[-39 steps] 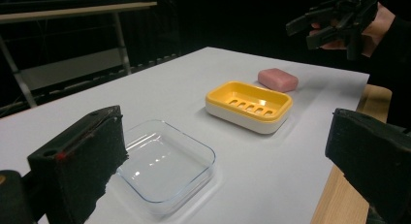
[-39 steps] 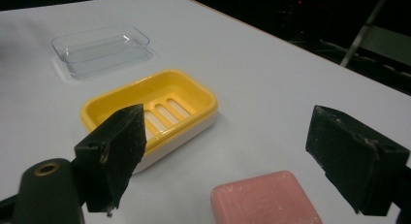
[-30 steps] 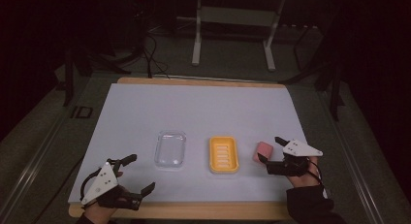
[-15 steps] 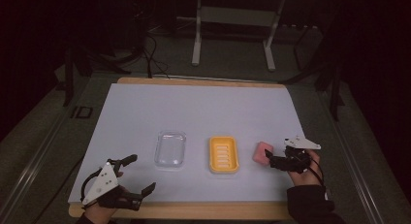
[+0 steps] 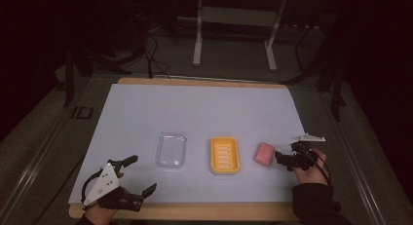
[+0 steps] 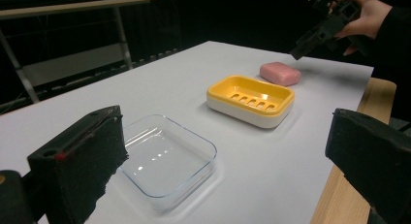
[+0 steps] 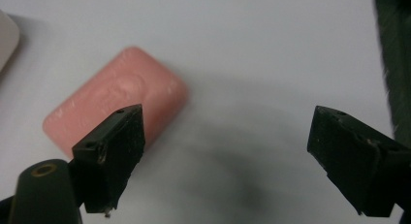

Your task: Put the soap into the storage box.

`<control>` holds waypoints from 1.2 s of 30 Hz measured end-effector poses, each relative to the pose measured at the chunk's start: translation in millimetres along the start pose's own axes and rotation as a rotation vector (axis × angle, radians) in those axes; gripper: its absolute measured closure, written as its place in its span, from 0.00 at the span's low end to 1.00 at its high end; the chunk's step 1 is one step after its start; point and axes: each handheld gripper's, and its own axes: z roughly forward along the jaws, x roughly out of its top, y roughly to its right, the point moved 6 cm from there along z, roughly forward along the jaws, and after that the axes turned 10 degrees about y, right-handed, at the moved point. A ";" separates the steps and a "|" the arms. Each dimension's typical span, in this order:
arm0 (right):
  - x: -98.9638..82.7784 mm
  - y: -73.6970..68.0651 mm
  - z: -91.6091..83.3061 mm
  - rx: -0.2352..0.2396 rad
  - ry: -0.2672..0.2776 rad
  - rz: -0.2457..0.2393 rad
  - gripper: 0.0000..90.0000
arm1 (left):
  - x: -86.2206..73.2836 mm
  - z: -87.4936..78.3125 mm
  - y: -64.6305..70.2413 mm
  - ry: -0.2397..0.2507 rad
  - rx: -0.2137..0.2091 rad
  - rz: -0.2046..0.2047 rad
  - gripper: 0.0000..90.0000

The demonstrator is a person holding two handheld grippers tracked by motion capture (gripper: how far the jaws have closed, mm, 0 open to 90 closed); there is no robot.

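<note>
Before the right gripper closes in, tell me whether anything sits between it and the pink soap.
Nothing visible does. The right gripper is open beside the pink soap, with only bare table cover between its jaws and the bar. The yellow soap dish lies on the soap's far side, away from the gripper.
</note>
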 end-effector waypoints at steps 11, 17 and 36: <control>-7.9 10.5 -4.3 0.026 -0.205 0.047 0.14 | -1.1 0.7 0.3 -0.010 0.004 0.006 0.01; -18.1 11.3 -7.3 0.072 -0.338 0.053 0.13 | -1.7 1.1 0.3 -0.015 0.006 0.009 0.01; -39.8 -16.3 -21.5 0.121 -0.582 -0.038 0.17 | -1.9 0.7 0.4 -0.019 0.006 0.011 0.01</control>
